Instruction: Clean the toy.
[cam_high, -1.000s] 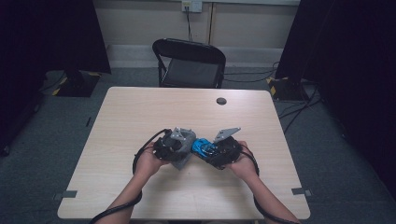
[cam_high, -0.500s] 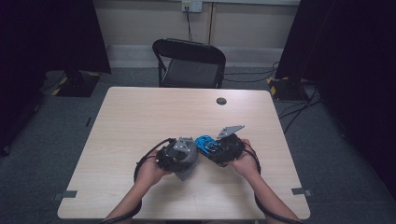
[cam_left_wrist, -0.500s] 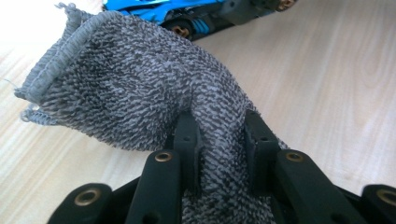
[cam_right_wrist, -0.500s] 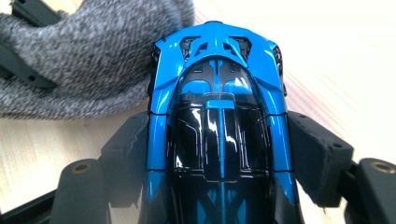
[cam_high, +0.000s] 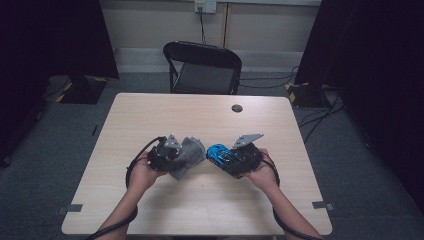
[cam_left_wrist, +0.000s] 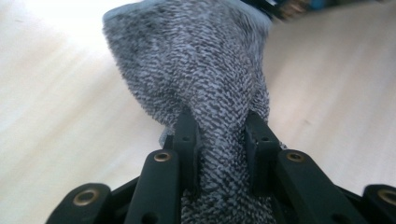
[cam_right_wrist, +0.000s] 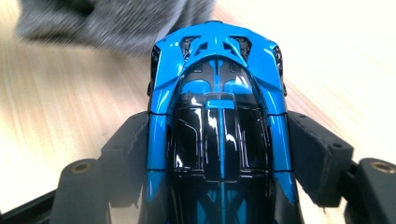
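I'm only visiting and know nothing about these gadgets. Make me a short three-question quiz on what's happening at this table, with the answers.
1. True or false: the left gripper is clamped on a grey cloth.
2. What does the right gripper hold? A) a blue and black toy car B) a cup C) a pen
3. What small dark thing lies on the table near its far edge?

Key:
1. True; its jaws pinch the bunched cloth.
2. A; the toy car sits between the pads.
3. A small round black object; what it is can't be told.
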